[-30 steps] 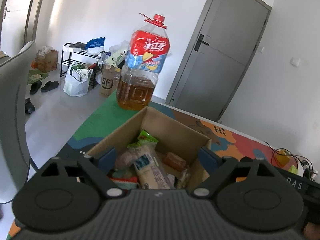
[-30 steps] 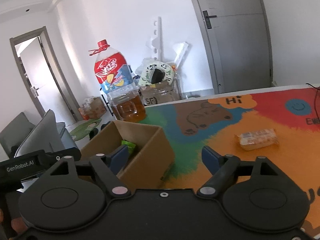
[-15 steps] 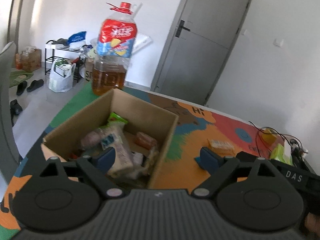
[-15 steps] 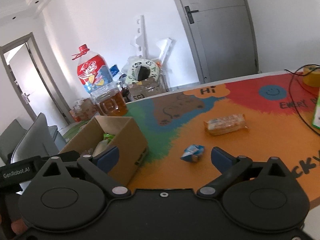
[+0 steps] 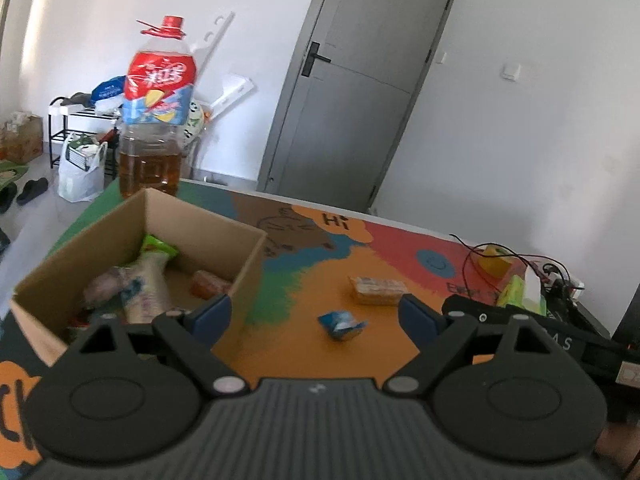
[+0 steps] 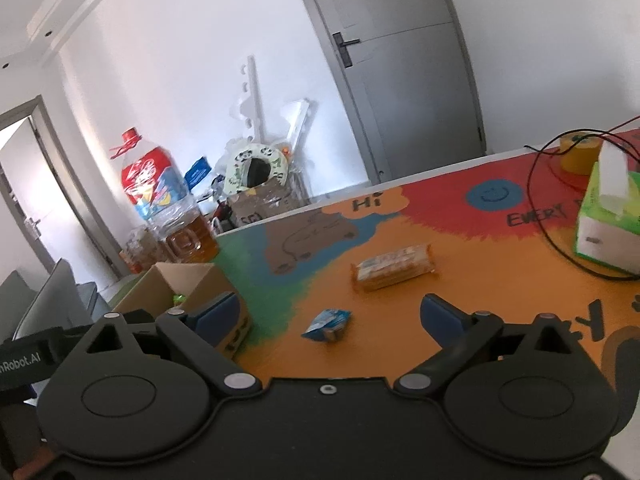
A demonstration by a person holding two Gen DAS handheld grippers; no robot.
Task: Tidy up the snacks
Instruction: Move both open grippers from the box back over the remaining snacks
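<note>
Two loose snacks ahead of the tools: one orange bar (image 6: 393, 266), one small blue packet (image 6: 327, 323). One cardboard box (image 5: 208, 236) to their left, holding several wrapped snacks. One oil bottle (image 5: 155, 112). One tissue box (image 6: 608, 220). One tape roll (image 6: 578, 154).

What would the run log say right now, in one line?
left tongs: empty | right tongs: closing, empty | blue packet, orange bar: on mat | cardboard box: holds snacks

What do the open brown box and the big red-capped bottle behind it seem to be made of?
Open brown box: apparently cardboard, matte, with thin raw-edged walls. Big red-capped bottle: probably clear glossy plastic; amber liquid shows through it below a printed label.
</note>
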